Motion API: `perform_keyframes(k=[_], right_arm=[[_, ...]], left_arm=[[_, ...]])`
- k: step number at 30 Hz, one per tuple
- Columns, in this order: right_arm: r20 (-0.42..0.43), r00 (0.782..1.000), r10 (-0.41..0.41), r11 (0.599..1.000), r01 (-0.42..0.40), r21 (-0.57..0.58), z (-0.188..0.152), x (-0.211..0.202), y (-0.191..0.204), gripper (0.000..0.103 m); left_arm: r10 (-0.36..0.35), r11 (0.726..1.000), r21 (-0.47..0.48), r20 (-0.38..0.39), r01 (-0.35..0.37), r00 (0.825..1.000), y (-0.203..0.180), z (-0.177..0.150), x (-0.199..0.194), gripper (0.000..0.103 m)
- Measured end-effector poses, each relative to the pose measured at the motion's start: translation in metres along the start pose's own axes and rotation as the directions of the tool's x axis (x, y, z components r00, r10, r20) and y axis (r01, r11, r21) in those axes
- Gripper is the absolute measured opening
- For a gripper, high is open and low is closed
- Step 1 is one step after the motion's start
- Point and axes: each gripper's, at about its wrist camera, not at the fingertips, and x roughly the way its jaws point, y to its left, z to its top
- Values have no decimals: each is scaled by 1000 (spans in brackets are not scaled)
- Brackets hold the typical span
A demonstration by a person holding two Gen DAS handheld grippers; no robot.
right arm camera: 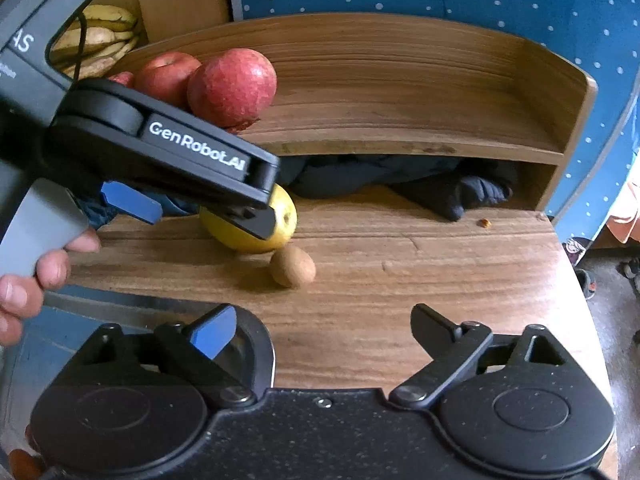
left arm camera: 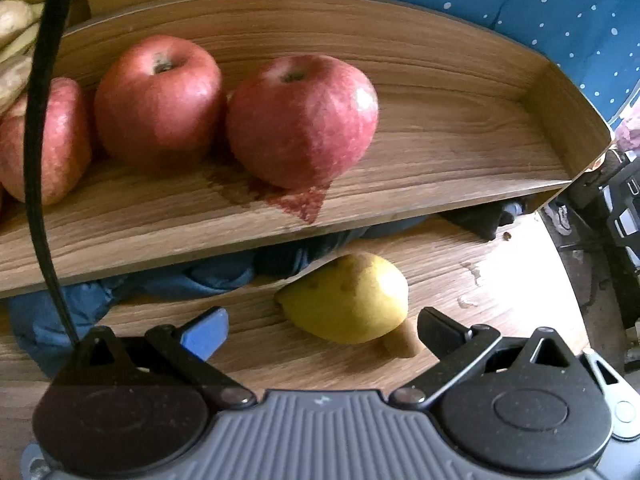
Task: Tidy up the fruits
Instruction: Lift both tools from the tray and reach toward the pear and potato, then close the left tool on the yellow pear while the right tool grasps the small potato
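Observation:
A yellow pear [left arm camera: 348, 300] [right arm camera: 286, 216] lies on the wooden table [right arm camera: 400, 280], just in front of the shelf's lower opening. A small brown kiwi [right arm camera: 292, 266] [left arm camera: 404, 342] sits against the pear's near side. Three red apples [left arm camera: 300, 120] [left arm camera: 160, 96] [left arm camera: 44, 140] rest on the wooden shelf [left arm camera: 460, 140] above; the rightmost apple [right arm camera: 232, 86] shows in the right wrist view too. My left gripper [left arm camera: 322, 332] [right arm camera: 196, 212] hangs open over the pear, with a finger on either side and no contact visible. My right gripper [right arm camera: 324, 326] is open nearer the table's front, with nothing between its fingers.
Bananas [right arm camera: 100, 36] [left arm camera: 12, 40] lie beyond the shelf's left end. Dark blue cloth [right arm camera: 440, 188] is stuffed under the shelf. A black cable [left arm camera: 36, 160] crosses the left wrist view. A person's hand [right arm camera: 40, 272] holds the left gripper. The table's edge [right arm camera: 580, 300] drops off at the right.

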Motion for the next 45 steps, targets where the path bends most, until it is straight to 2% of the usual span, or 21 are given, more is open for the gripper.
perform_keyframes(k=[4, 9, 20, 23, 27, 31, 35, 45], right_arm=[[-6, 1000, -2, 1000, 2, -9, 4, 8, 2, 80], [-9, 1000, 8, 1000, -8, -15, 8, 14, 3, 72], [-20, 999, 25, 999, -25, -22, 13, 23, 4, 68], [-20, 1000, 22, 999, -23, -30, 14, 24, 5, 66], [-22, 999, 25, 999, -26, -38, 13, 24, 7, 58], [-20, 999, 25, 999, -26, -45, 13, 24, 8, 57], [-18, 1000, 22, 998, -23, -56, 15, 26, 11, 55], [-9, 999, 33, 997, -34, -68, 12, 17, 14, 46]], left_arm=[[-18, 1000, -4, 1, 18, 1000, -1, 4, 3, 103], [-29, 1000, -10, -6, 29, 1000, 0, 7, 7, 103], [-46, 999, -27, -7, 46, 999, 5, 8, 8, 102], [-52, 998, -37, 0, 52, 999, 8, 8, 6, 99], [-64, 997, -41, -2, 63, 998, 10, 7, 5, 93], [-88, 995, -45, -5, 88, 996, 10, 6, 5, 84], [-88, 995, -49, -4, 88, 996, 10, 6, 6, 80], [-105, 991, -84, 23, 106, 994, 18, 0, 3, 79]])
